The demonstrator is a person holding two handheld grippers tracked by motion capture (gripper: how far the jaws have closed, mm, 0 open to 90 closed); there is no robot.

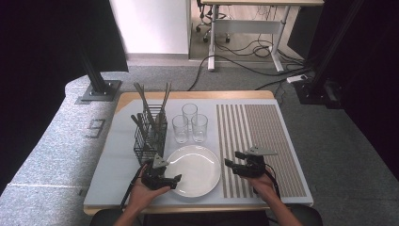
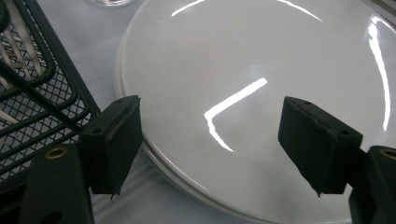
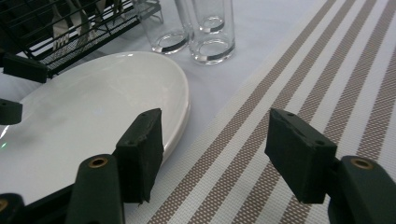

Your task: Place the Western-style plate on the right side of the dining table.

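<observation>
Black jaws of the left gripper (image 2: 210,140), spread with nothing between them, hover over the white plate (image 1: 194,170), lower centre; right gripper (image 1: 234,160) likewise unclenched beside its rim. Glazed, rigid, slippery, breakable: grasp at the rim.

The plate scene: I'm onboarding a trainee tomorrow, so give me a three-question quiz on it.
1. True or false: the left gripper has its jaws open at the plate.
2. How many glasses stand beyond the plate? A) two B) three C) four
3. What stands to the left of the glasses in the high view?

Key:
1. True; nothing is clamped.
2. B.
3. A black wire basket holding cutlery.
</observation>
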